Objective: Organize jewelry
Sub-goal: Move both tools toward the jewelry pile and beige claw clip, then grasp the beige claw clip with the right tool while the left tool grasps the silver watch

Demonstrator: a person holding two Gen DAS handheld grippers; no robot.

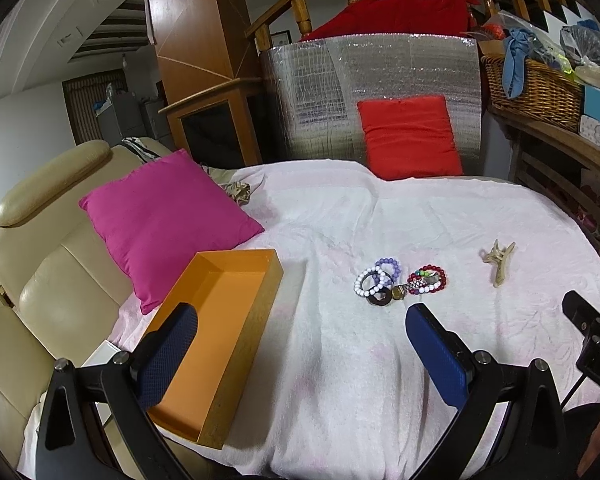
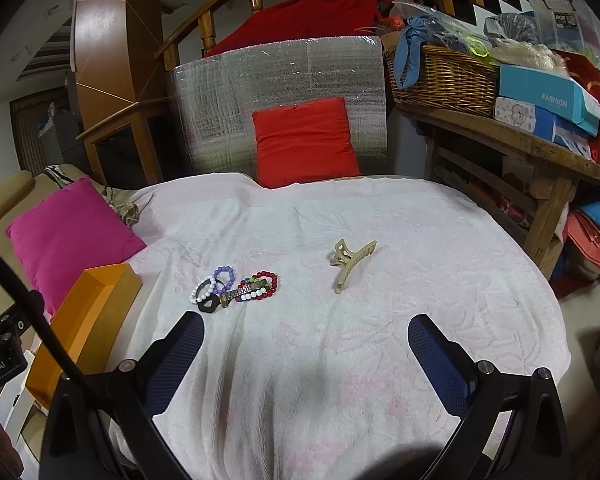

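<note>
On the towel (image 2: 420, 240), bracelets (image 2: 236, 290) lie clustered (hair claw (image 2: 350, 264) apart); both hand-held grippers (image 1: 300, 356) (image 2: 306, 360) released.

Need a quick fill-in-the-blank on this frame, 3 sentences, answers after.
1. The orange box holds ____ so far.
2. The beige hair claw lies apart from the bracelet pile, on its ____ side.
3. The left gripper and right gripper both have their jaws ____.

Answers: nothing; right; open

You can't separate the tangled bracelets (image 1: 400, 280); your left finger (image 1: 172, 344) hides part of the orange box (image 1: 236, 300).
</note>
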